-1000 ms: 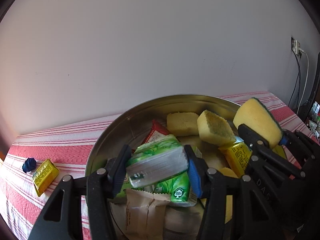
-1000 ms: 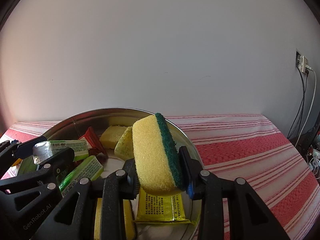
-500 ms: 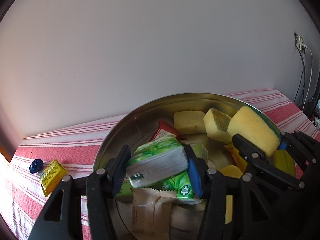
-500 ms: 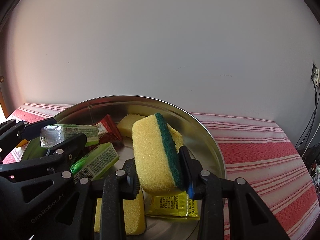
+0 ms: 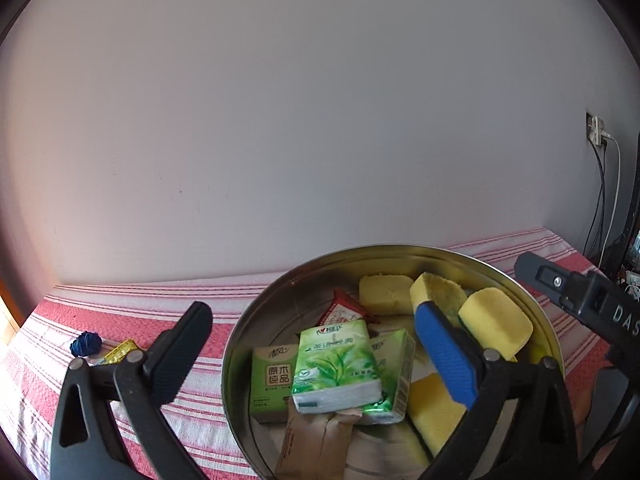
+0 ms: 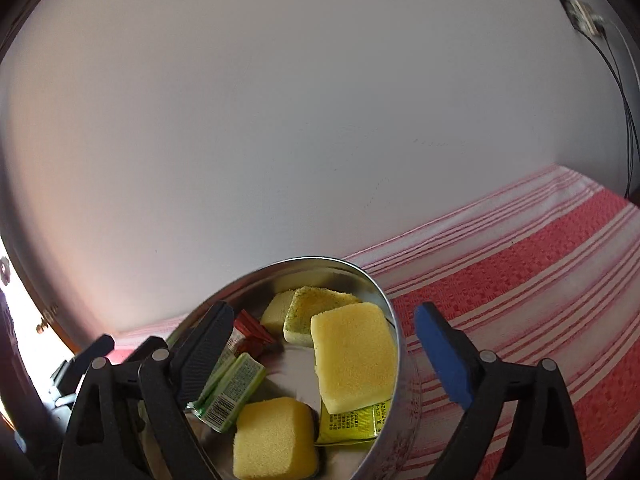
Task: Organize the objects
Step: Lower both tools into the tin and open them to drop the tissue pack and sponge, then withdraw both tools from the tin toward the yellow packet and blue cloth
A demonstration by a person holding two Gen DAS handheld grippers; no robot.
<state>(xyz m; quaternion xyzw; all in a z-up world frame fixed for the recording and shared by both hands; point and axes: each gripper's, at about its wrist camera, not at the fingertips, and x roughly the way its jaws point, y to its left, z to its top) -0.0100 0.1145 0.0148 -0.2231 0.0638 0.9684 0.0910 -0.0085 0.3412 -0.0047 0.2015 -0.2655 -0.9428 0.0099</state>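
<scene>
A plain pale wall (image 5: 320, 120) fills most of both views, evenly lit, warming to pink at the left edge. Below it runs the desk, covered by a red-and-white striped cloth (image 6: 540, 272). High at the right, a wall socket (image 5: 595, 130) holds plugs, with dark and white cables (image 5: 604, 200) hanging down

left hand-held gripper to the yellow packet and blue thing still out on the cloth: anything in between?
Nothing visible. The yellow packet and blue object lie on bare striped cloth, just beyond the open left hand-held gripper; the tin is right of them.
</scene>
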